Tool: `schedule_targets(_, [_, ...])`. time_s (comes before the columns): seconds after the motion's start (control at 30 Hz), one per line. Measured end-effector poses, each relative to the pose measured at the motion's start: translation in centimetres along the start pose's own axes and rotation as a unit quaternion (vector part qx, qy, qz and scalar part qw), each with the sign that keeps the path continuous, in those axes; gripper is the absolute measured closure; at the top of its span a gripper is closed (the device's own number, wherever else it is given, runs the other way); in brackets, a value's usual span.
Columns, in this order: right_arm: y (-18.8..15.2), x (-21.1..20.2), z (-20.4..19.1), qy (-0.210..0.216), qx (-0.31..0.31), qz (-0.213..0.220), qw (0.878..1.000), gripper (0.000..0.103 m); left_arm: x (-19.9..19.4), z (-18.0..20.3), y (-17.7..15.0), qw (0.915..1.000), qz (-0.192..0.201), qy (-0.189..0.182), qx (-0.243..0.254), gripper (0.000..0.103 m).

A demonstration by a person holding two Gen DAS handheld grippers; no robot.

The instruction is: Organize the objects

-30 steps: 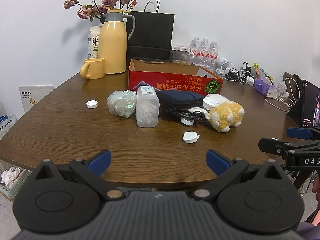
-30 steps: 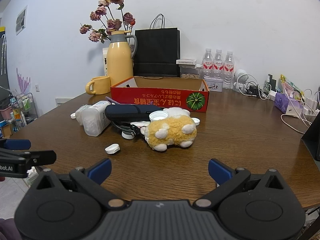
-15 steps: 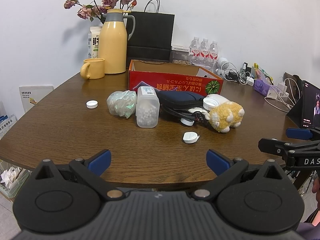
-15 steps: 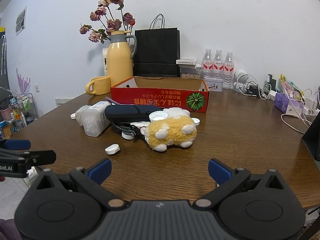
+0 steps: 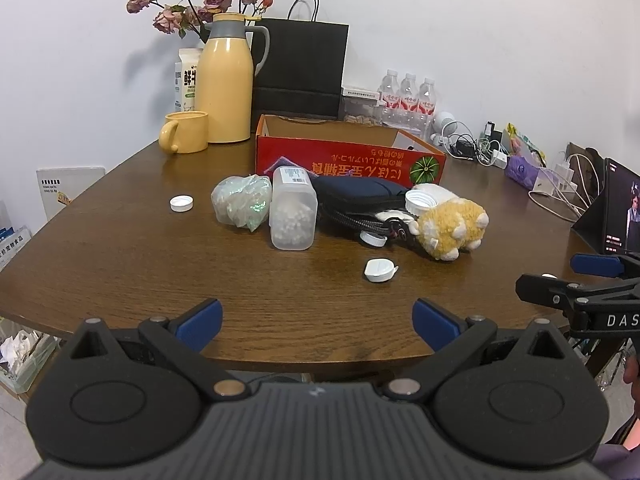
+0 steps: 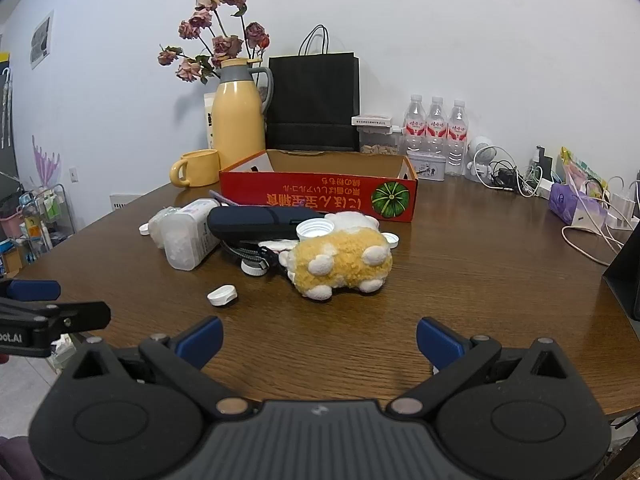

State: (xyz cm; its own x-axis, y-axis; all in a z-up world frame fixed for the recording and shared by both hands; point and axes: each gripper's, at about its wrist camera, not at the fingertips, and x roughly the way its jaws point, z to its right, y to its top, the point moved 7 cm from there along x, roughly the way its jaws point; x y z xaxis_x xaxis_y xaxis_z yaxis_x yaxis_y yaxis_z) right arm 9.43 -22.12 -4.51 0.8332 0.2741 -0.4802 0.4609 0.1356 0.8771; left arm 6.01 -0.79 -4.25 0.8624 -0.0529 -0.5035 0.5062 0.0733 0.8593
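Loose objects lie in a cluster on the brown table in front of a red cardboard box [image 5: 348,158] [image 6: 320,196]: a crumpled plastic bag [image 5: 240,202], a clear jar of white beads [image 5: 293,214] [image 6: 186,236] on its side, a dark pouch [image 5: 360,196] [image 6: 260,220], a yellow plush toy [image 5: 452,228] [image 6: 344,260], and white caps [image 5: 380,270] [image 5: 181,203] [image 6: 222,295]. My left gripper [image 5: 316,320] stands open at the near table edge, holding nothing. My right gripper [image 6: 318,340] is open too, short of the plush toy.
At the back stand a yellow thermos [image 5: 226,80], a yellow mug [image 5: 186,132], a black paper bag [image 5: 300,68], water bottles [image 5: 408,98] and dried flowers. Cables and chargers [image 6: 588,216] crowd the right side. A tablet [image 5: 624,216] stands at the far right edge.
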Motion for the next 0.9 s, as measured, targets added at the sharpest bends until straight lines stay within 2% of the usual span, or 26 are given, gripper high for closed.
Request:
schedule_targets(0.43, [-0.9,1.7,2.7,-0.018,-0.025,-0.017,0.999,0.001,1.9,0.1,-0.4,0.9997,-0.016,0.004,-0.017,0.000])
schedule_targets(0.57, [-1.4,2.7,4.2,-0.010,-0.035,-0.027,0.999,0.005,2.7,-0.1,-0.4,0.9994,-0.019,0.011,-0.027,0.000])
schedule_targets(0.63, [-1.7,3.2,4.9,0.004,-0.038,-0.034,0.999,0.010,3.3,0.0,-0.5,0.9992,-0.023,0.017,-0.029,0.000])
schedule_targets(0.9, [-2.5,4.5,8.0,0.047,-0.058,-0.045,0.996,0.017,5.2,1.7,-0.5,0.9983,-0.034,0.035,-0.032,0.001])
